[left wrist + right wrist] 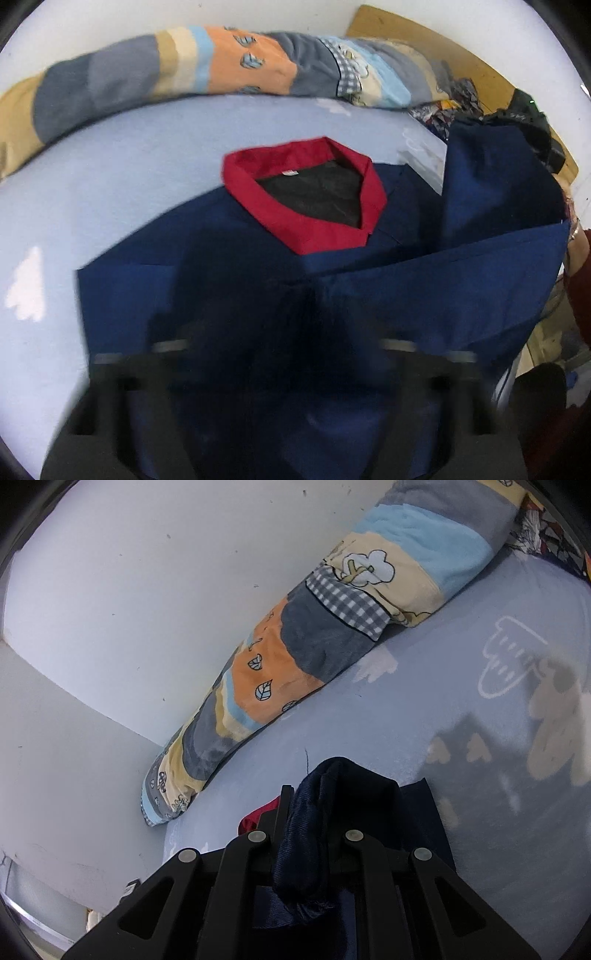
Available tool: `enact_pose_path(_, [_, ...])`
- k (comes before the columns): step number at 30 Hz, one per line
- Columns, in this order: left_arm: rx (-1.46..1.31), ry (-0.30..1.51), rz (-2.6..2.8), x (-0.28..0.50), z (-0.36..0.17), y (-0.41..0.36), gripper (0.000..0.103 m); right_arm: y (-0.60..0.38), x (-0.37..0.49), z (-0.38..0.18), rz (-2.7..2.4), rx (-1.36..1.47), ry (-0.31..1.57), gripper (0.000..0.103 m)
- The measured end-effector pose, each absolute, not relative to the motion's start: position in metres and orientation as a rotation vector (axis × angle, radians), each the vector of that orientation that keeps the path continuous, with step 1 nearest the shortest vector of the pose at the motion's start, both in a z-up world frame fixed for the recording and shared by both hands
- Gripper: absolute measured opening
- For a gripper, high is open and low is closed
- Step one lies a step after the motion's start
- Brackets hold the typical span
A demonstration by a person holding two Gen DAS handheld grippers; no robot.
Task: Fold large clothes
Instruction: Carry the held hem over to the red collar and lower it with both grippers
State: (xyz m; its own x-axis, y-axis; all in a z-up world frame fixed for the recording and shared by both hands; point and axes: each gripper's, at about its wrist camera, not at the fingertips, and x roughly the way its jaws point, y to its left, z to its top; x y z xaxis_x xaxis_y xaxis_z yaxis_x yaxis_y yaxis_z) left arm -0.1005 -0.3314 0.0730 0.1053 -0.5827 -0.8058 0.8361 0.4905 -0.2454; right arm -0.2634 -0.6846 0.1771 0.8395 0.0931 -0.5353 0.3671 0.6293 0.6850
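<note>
The left wrist view alone shows the navy jacket [424, 295] with its red collar [306, 221] at frame centre on the bed [110, 177]; left gripper [295, 350] blurred, jaws unreadable. Right gripper [314, 812] jaws clamp navy cloth at lower centre.

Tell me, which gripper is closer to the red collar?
Hard to say. The right gripper, pinching navy cloth, has the red collar just beside its finger. In the left view the red collar lies ahead of the blurred left gripper.

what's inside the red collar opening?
Inside the red collar a dark, blackish lining shows, with a small white tag at the back of the neck. Anything deeper is covered by the navy garment.
</note>
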Motion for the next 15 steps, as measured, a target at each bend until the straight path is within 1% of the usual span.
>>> enact_pose_path(1, [0.318,1.009,-1.055,-0.102,0.072,-0.337,0.011,-0.685,-0.264,0.178,-0.166,0.889,0.570,0.012])
enact_pose_path(3, [0.343,0.971,-1.049,-0.109,0.076,-0.339,0.011,-0.685,-0.265,0.179,-0.161,0.895,0.567,0.012])
enact_pose_path(8, [0.255,0.922,-1.009,-0.105,0.097,-0.315,0.010,-0.685,-0.266,0.183,-0.144,0.883,0.570,0.011])
enact_pose_path(12, [0.178,0.894,-0.940,-0.082,0.116,-0.296,0.010,-0.684,-0.261,0.184,-0.145,0.878,0.567,0.011])
enact_pose_path(15, [0.103,0.884,-0.838,-0.052,0.122,-0.279,0.010,-0.689,-0.252,0.178,-0.157,0.884,0.574,0.011])
